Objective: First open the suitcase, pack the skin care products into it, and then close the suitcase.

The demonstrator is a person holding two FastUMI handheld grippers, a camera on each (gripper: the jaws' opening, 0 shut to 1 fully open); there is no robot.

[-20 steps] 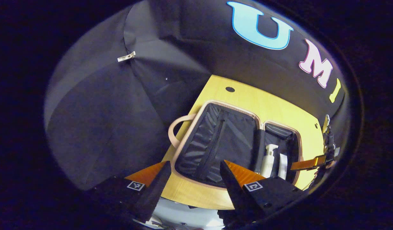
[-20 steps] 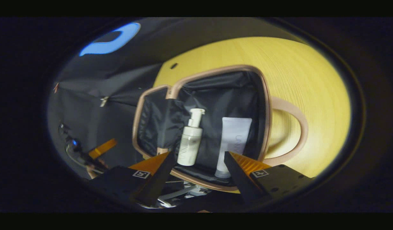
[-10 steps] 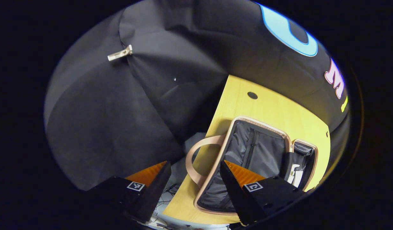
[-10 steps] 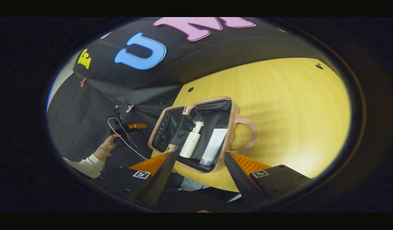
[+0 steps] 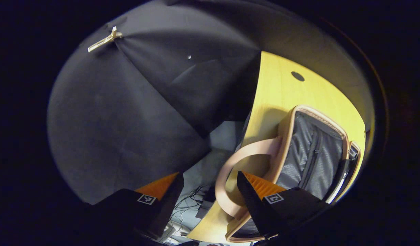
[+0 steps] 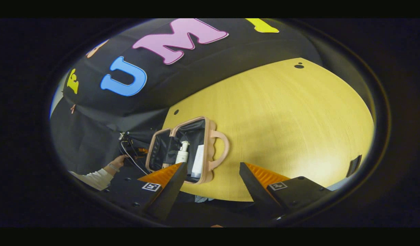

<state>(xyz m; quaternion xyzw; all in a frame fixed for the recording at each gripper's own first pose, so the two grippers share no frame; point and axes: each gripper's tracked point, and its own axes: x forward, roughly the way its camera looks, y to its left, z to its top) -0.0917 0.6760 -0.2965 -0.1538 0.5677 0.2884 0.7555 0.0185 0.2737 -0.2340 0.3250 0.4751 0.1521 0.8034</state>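
Suitcase (image 6: pixel 182 150) open on tabletop (image 6: pixel 281 130), 2 products inside, packing apparently done. Left gripper (image 5: pixel 208 191) wide beside handle (image 5: pixel 230 177), likely for closing; right gripper (image 6: pixel 210 181) wide, empty.

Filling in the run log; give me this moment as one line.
suitcase: open on table | pump bottle, tube: inside | left gripper: open, by handle | right gripper: open, apart
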